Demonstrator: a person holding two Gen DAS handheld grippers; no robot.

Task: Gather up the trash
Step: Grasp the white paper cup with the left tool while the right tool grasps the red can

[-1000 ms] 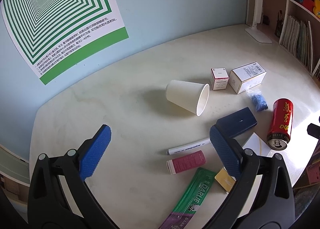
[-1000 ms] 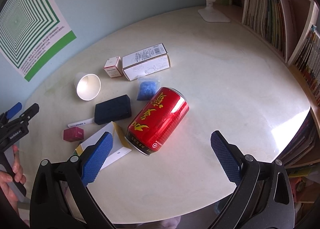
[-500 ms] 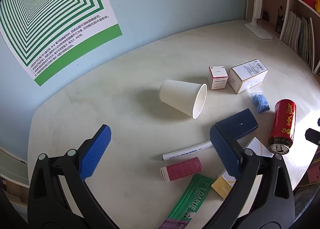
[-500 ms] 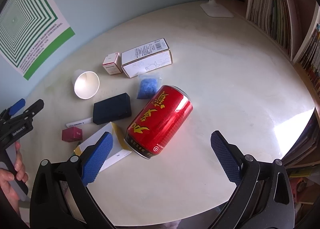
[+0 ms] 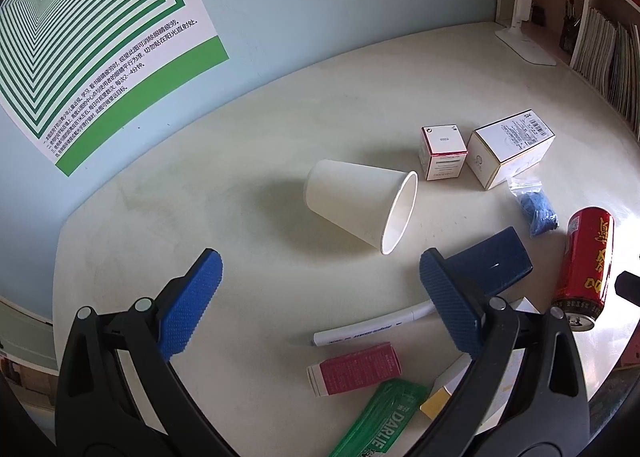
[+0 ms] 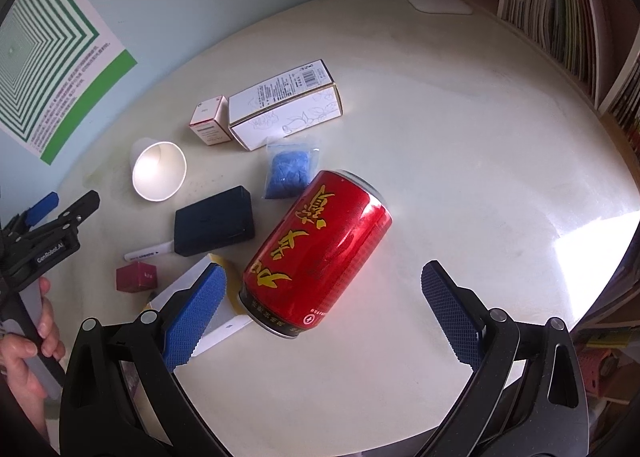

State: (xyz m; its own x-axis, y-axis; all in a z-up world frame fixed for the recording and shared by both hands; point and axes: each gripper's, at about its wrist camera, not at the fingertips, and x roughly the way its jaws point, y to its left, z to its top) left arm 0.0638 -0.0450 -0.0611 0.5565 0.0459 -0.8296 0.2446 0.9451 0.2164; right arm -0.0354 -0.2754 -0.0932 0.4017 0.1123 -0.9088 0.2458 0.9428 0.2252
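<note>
Over the last second the right gripper has closed in on the red drink can, which lies on its side on the table and now fills more of the right wrist view, its open end nearly between the spread jaws. Nothing is gripped yet. The left gripper has drifted too: the toppled white paper cup sits lower and nearer its wide-open jaws than before, though still ahead of them. The trash has not moved (cup, can, the small red-and-white box, the bagged blue wad). The can looks like the first pick, and being round it may roll if nudged off-centre.
</note>
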